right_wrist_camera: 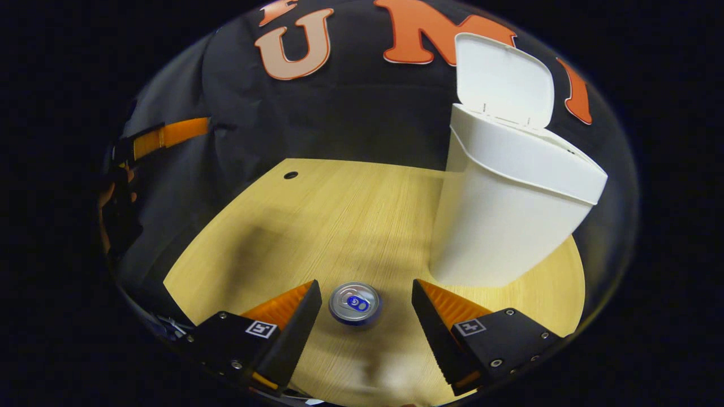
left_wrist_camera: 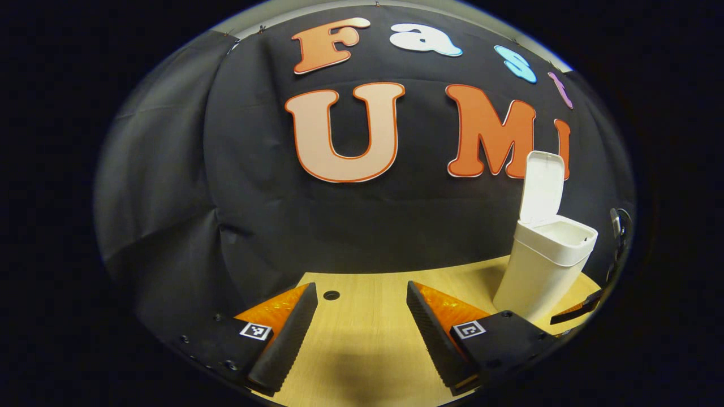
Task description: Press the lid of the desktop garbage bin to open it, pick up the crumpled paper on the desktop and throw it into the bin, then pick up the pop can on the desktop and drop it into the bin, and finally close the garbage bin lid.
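Silver-topped, the pop can (right_wrist_camera: 354, 302) stands upright between the right gripper (right_wrist_camera: 366, 302)'s spread fingers, untouched, on the wooden desk (right_wrist_camera: 339, 220). Beyond stands the white bin (right_wrist_camera: 503, 215), lid (right_wrist_camera: 502, 79) up. The left gripper (left_wrist_camera: 362, 305) hangs open, holding nothing.

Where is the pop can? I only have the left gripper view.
Observer: The pop can stands upright on the table, between the open fingers of the right gripper.
Operator: Is it gripped yet?
Observer: No, a gap shows between each finger and the can.
Operator: Which side of it is the bin?
Observer: In the right gripper view, the garbage bin stands to the right of the can and farther off.
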A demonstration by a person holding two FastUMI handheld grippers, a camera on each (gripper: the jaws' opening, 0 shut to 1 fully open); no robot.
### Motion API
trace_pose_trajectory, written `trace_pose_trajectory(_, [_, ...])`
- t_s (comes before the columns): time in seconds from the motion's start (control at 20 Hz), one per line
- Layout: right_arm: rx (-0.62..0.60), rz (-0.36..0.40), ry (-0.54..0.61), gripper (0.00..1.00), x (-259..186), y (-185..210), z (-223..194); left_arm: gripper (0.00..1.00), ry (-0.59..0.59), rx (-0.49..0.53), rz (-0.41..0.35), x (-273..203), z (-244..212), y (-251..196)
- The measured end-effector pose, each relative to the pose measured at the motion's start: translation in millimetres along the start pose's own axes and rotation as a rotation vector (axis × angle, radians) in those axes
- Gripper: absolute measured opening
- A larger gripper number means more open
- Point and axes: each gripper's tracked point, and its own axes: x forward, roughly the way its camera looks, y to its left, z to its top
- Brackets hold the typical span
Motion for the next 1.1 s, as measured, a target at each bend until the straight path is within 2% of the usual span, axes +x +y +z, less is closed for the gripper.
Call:
trace_pose_trajectory(0.35, [-0.105, -0.016, 0.120, 0.98, 37, 8, -41, 1.00, 0.009, 0.011, 0.039, -11, -14, 24])
trace_pose_trajectory(0.5, [-0.092, 0.014, 0.170, 0.95, 42, 12, -59, 1.00, 0.004, 0.014, 0.037, -12, -15, 24])
trace_pose_trajectory(0.55, [-0.074, 0.017, 0.157, 0.84, 42, 9, -56, 1.00, 0.003, 0.015, 0.037, -12, -15, 24])
trace_pose_trajectory(0.65, [-0.083, -0.001, 0.154, 0.78, 44, 4, -58, 1.00, 0.000, 0.013, 0.033, -13, -13, 21])
trace_pose_trajectory(0.9, [-0.069, 0.009, 0.098, 0.75, 30, 7, -42, 1.00, -0.001, -0.003, 0.018, -10, -13, 15])
trace_pose_trajectory(1.1, [-0.051, 0.018, 0.036, 0.75, 3, -4, -11, 1.00, -0.012, -0.009, 0.001, -7, -8, 4])
